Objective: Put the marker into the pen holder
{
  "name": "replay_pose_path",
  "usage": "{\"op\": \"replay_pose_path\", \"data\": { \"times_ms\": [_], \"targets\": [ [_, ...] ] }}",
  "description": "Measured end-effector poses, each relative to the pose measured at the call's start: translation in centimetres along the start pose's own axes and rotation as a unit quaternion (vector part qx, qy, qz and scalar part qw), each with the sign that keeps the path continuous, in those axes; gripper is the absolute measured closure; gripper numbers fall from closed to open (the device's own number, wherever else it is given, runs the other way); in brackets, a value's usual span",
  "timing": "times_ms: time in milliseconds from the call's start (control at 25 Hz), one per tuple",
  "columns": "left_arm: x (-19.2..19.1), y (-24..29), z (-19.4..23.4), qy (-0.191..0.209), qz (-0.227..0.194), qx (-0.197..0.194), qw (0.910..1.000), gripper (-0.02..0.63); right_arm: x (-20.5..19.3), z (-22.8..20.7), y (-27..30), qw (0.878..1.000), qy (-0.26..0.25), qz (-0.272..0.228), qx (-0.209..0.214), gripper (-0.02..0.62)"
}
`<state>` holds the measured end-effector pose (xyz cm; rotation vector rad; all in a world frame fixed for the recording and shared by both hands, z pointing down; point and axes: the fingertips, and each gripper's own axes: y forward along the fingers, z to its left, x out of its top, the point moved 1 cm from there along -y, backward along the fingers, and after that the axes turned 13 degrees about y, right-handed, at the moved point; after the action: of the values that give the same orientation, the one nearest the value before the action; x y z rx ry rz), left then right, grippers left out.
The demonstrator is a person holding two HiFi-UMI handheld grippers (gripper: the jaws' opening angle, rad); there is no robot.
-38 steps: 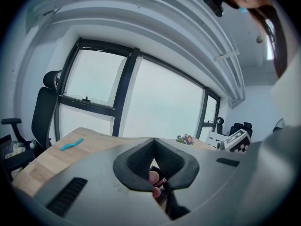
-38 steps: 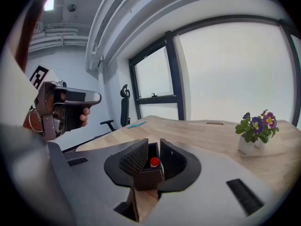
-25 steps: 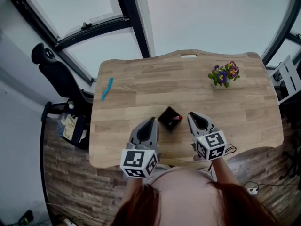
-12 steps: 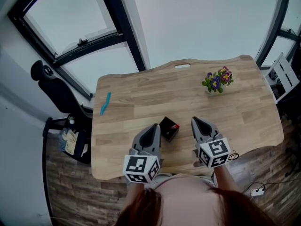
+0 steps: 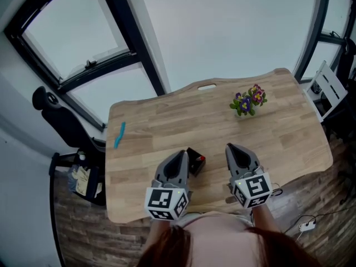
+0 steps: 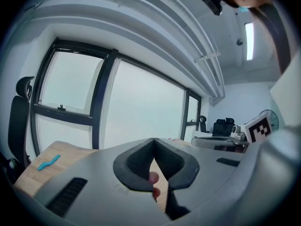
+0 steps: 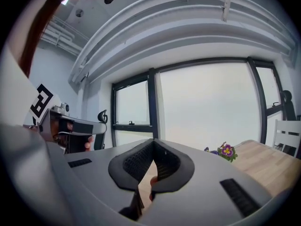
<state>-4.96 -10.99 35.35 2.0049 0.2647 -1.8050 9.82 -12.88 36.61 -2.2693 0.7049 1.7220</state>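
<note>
A black square pen holder point(image 5: 195, 161) stands on the wooden table point(image 5: 278, 132) near its front edge, with a red-tipped marker point(image 5: 201, 159) inside it. My left gripper point(image 5: 181, 153) is shut and empty, its tip just left of the holder and covering part of it. To the holder's right my right gripper point(image 5: 230, 147) is also shut and empty, a short gap away. In the left gripper view the left gripper point(image 6: 154, 140) has its jaws meeting at the tip. The right gripper point(image 7: 153, 141) looks the same in its own view.
A teal, slightly bent item point(image 5: 119, 135) lies near the table's left edge. A small pot of purple flowers point(image 5: 247, 100) stands at the back right. A black office chair point(image 5: 58, 118) is beside the table's left side, and a white chair point(image 5: 328, 85) at the right.
The head view has swung, so the table sits lower and more slanted. Both grippers stay shut near the front edge. The holder now sits closer against the left gripper's tip.
</note>
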Motion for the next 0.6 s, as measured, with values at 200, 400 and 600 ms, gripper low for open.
{"op": "replay_pose_path", "data": {
  "times_ms": [200,400,600],
  "targets": [
    [0.8,0.3,-0.3,0.002,-0.008,-0.005,1.0000,0.604,1.0,-0.1,-0.7,1.000,0.010,-0.012,-0.010,0.595],
    [1.0,0.7,-0.7,0.001,-0.009,-0.010,0.9999,0.604,1.5,0.2,-0.9,1.000,0.015,-0.016,-0.004,0.595],
    [1.0,1.2,-0.9,-0.003,-0.008,-0.013,0.9999,0.604,1.6,-0.5,-0.7,1.000,0.009,-0.015,-0.016,0.595]
  ]
}}
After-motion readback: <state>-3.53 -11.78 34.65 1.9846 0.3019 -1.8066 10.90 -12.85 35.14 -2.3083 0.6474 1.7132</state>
